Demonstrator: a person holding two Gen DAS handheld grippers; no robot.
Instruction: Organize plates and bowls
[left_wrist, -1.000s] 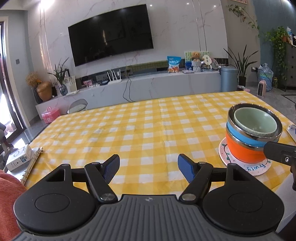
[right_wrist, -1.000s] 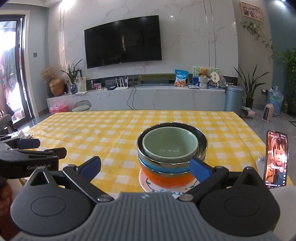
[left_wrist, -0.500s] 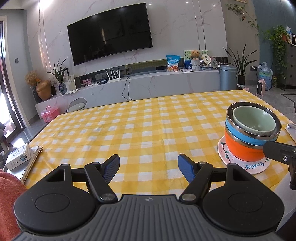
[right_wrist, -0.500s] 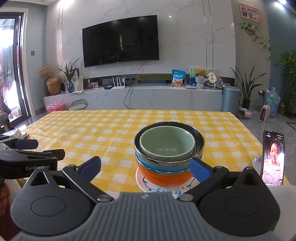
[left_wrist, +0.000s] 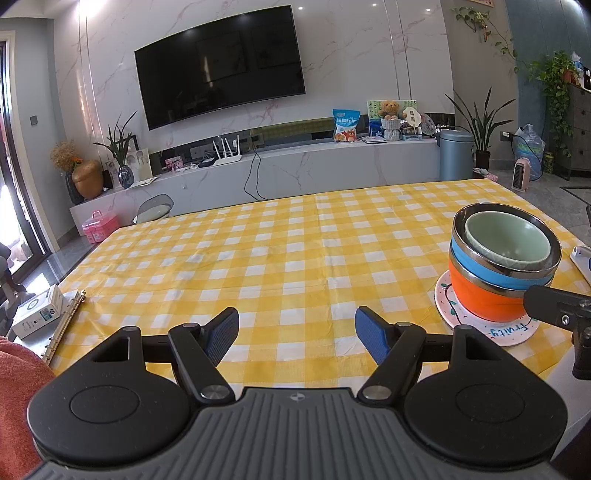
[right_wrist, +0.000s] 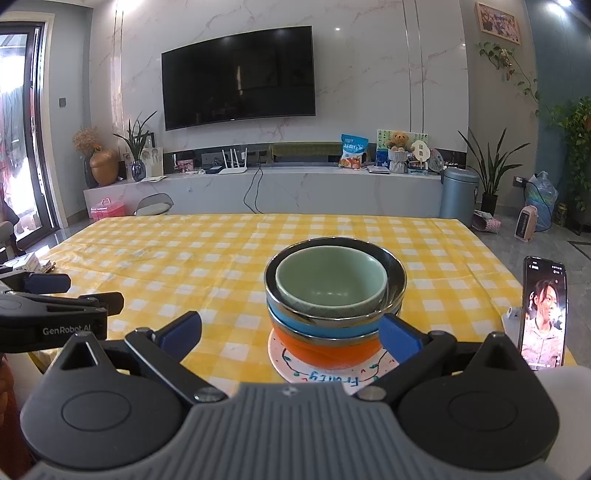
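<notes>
A stack of bowls stands on a white printed plate near the table's front edge: an orange bowl at the bottom, a blue steel-rimmed bowl on it, and a pale green bowl on top. The stack shows at the right in the left wrist view, on the plate. My right gripper is open and empty, just in front of the stack. My left gripper is open and empty, over the cloth left of the stack.
The table carries a yellow checked cloth. A phone stands upright at the front right. A box and a ring binder lie off the table's left corner. A TV wall and low cabinet are beyond.
Both grippers have drawn back and tilted slightly; the bowl stack looks a little farther off. Nothing was taken hold of or let go.
</notes>
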